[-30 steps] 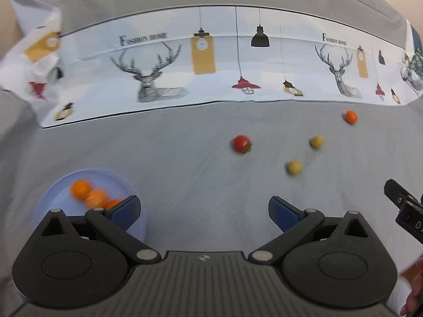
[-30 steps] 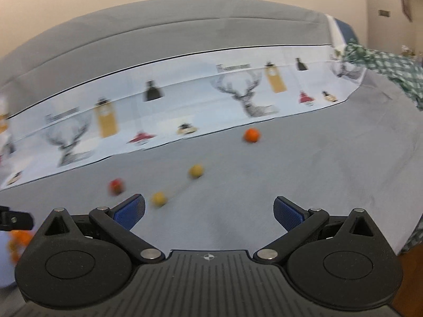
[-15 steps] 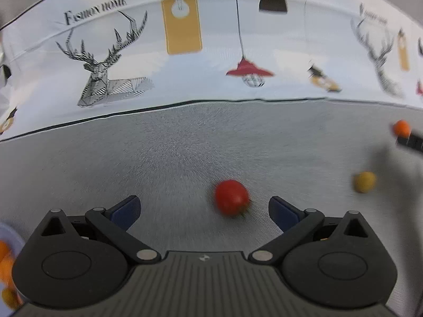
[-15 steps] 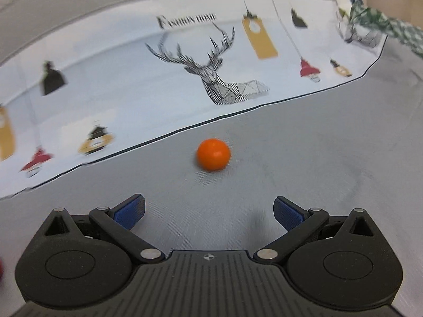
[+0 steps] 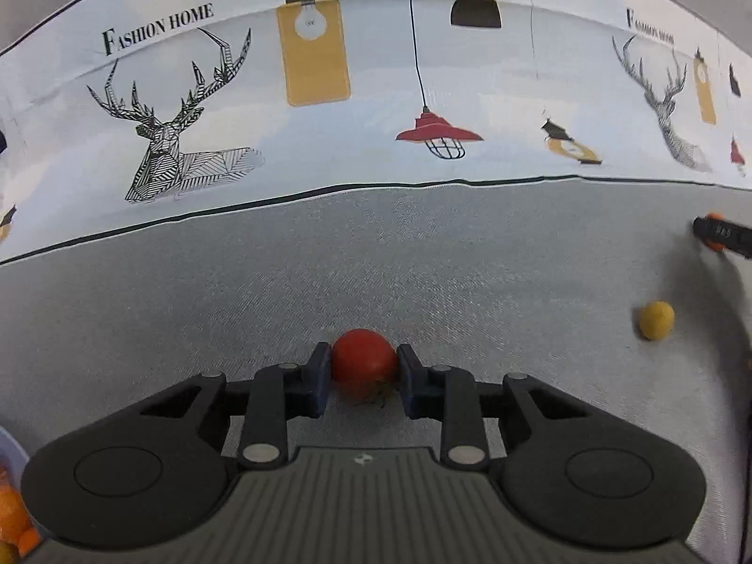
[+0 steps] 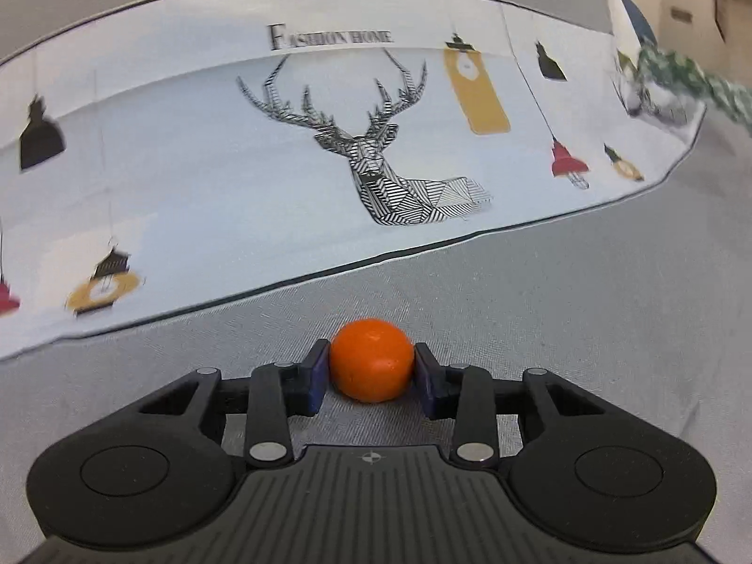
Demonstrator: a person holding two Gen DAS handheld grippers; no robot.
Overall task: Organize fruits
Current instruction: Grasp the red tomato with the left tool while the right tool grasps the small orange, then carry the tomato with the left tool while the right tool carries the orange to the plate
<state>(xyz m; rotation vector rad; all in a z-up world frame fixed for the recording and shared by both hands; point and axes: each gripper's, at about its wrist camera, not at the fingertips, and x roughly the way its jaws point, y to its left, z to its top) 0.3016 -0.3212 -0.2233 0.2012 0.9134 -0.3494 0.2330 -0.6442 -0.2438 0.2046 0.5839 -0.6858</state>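
Two fruits gripped | grey cloth (image 5: 235,310) | deer-print backdrop (image 6: 188,164)

We see open grey cloth (image 5: 235,310) ahead of both grippers up to the printed backdrop (image 5: 357,141); only a yellow fruit (image 5: 655,320) sits toward the cloth's right edge.

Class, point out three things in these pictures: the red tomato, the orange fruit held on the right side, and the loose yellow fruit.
red tomato (image 5: 363,358), left wrist view, upper front skin.
orange fruit (image 6: 371,358), right wrist view, middle of its front.
yellow fruit (image 5: 656,320), left wrist view, middle of its body.
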